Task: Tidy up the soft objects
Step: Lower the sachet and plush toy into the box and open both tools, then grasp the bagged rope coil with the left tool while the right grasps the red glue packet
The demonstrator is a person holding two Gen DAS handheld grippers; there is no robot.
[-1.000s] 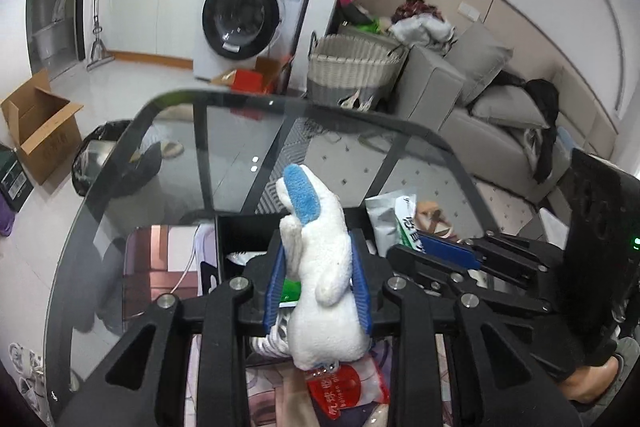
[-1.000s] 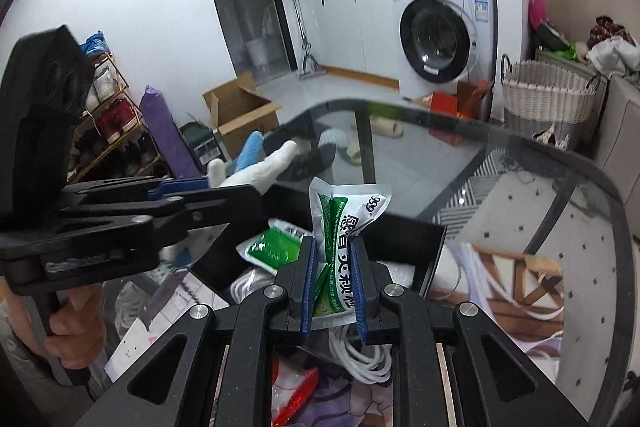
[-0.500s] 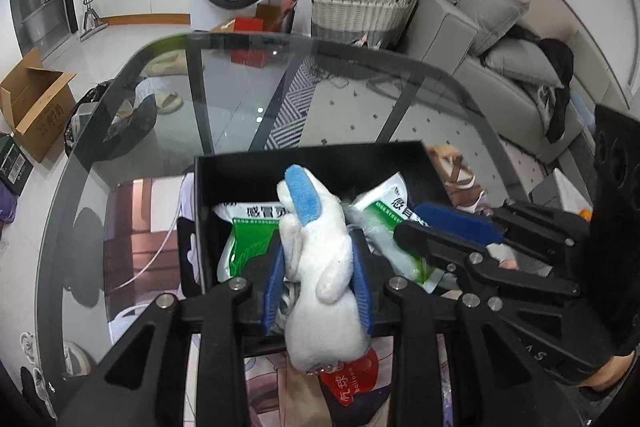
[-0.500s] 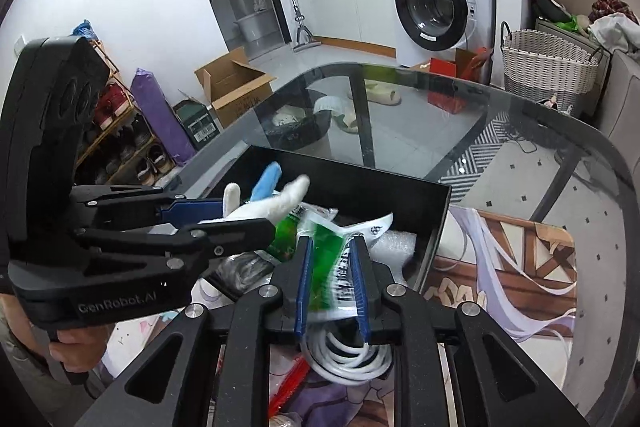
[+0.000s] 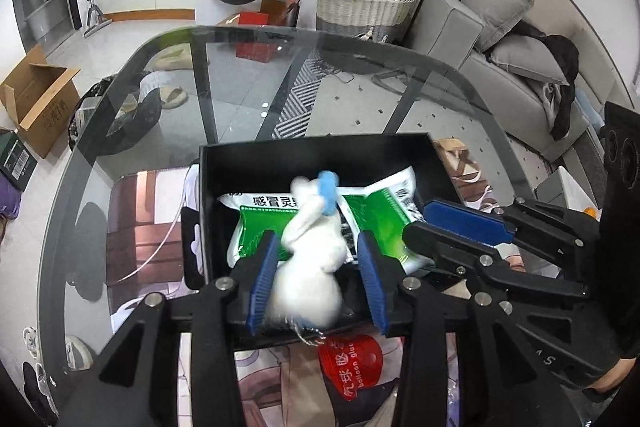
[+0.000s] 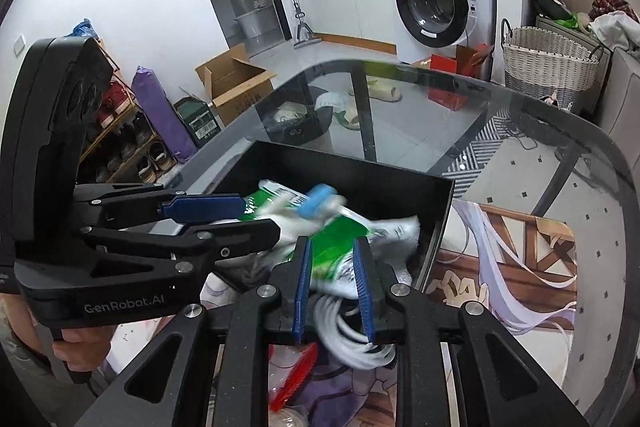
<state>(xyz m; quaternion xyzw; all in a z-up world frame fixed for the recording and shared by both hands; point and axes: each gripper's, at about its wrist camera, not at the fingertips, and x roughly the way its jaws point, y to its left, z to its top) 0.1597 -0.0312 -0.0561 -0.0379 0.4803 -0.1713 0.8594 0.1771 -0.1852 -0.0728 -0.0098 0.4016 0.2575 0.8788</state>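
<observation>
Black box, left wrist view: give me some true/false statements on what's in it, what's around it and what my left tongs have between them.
1. The black box sits on the glass table. True.
2. The white plush toy is between the pads of the left tongs. True. Those jaws have just been opening, and the toy is blurred, with a gap at one pad.
3. The box is empty. False: green-and-white packets lie inside it.
4. The washing machine has its door open. False: the round door is shut.
5. The wicker basket stands on the table. False: it stands on the floor beyond the table, beside the sofa.
</observation>
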